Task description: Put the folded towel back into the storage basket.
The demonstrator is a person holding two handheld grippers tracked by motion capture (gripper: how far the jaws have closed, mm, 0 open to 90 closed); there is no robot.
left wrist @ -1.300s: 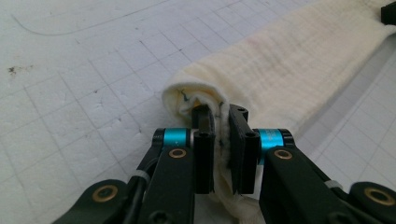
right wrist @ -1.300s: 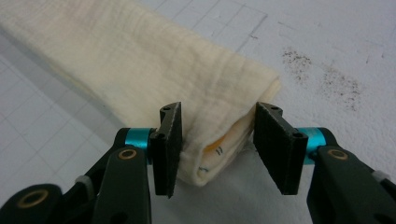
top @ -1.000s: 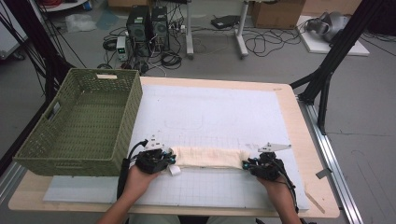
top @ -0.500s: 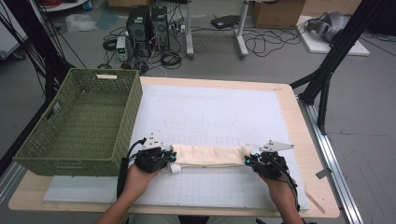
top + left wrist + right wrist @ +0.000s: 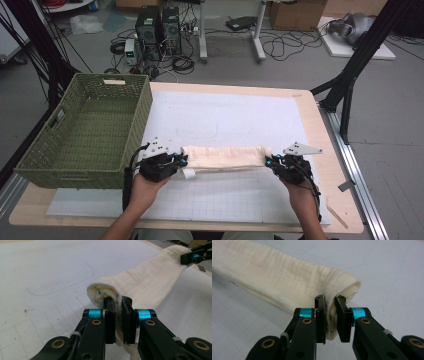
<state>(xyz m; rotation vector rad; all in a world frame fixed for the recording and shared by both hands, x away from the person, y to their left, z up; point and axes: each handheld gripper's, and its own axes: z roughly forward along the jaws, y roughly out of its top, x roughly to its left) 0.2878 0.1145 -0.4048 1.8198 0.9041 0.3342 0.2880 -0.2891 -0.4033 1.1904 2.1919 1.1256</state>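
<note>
High view: a cream cloth, folded into a long narrow band, lies across the near half of a white gridded mat on a wooden bench. The left gripper holds the band's left end and the right gripper its right end, so the cloth spans the gap between them. A small white tag hangs from the cloth just beside the left gripper. Each gripper sits in one of the person's hands, the forearms entering from the lower edge. A green woven basket stands on the left part of the bench, just beside the left gripper and apart from the cloth. Beyond the bench, computer cases and cables lie on the floor.

Left gripper view: the two black fingers are clamped on the folded end of the cloth; several layers are pinched between the pads, and a rounded fold bulges above them. The band runs away toward the upper right, where the other gripper grips its far end.

Right gripper view: the fingers are closed on the opposite end of the cloth, with bunched fabric between the pads. The rounded end of the band curves just above the fingertips, and the rest stretches toward the upper left over the gridded mat.
</note>
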